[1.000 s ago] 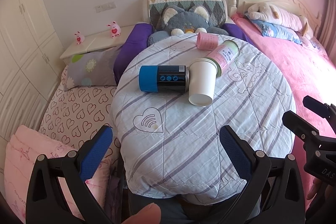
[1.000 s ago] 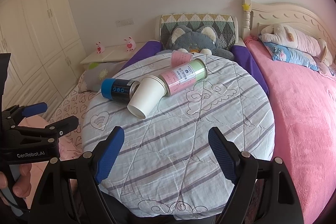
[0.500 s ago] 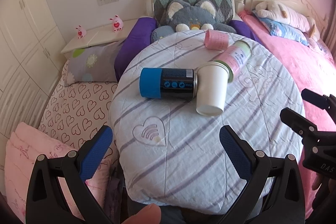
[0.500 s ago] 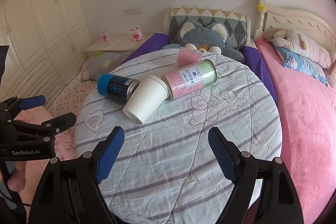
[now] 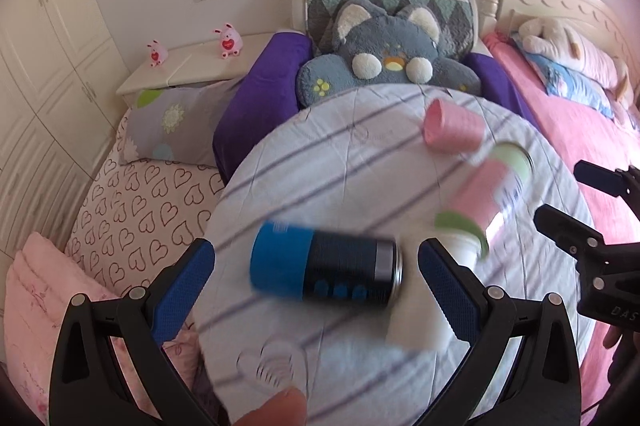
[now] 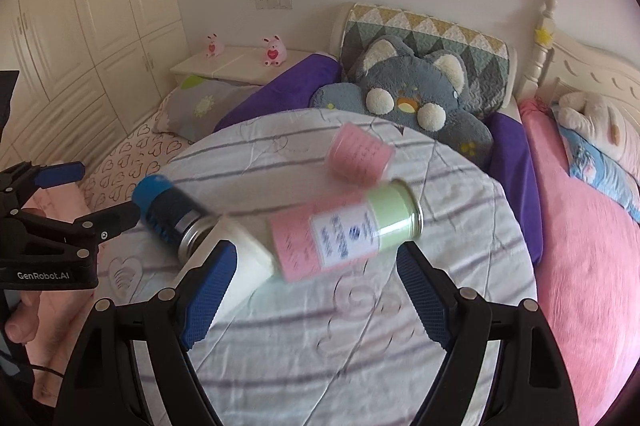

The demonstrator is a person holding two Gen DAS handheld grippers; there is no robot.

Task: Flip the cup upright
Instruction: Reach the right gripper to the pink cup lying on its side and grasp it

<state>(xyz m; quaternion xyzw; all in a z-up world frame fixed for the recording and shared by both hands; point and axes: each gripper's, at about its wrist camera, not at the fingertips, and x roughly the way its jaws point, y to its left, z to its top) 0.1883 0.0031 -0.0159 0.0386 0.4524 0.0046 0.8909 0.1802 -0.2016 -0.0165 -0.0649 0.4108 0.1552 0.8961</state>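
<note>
A white paper cup (image 5: 420, 322) lies on its side on the round striped table (image 5: 320, 162); it also shows in the right wrist view (image 6: 240, 258). A blue-and-black can (image 5: 324, 272) lies to its left and a pink-and-green can (image 5: 488, 194) behind it. A small pink cup (image 5: 452, 126) lies on its side further back. My left gripper (image 5: 316, 290) is open, its jaws spanning the blue can and the white cup's left side. My right gripper (image 6: 312, 290) is open, just in front of the pink-and-green can (image 6: 344, 230) and the white cup.
A grey cat cushion (image 5: 384, 62) and purple pillows sit behind the table. A pink bed (image 6: 592, 266) lies to the right, a heart-print mattress (image 5: 148, 202) to the left. White wardrobes (image 6: 80, 6) line the left wall.
Both grippers have moved forward and closer to the cans and the white cup. The objects on the table have not moved. Both stay open.
</note>
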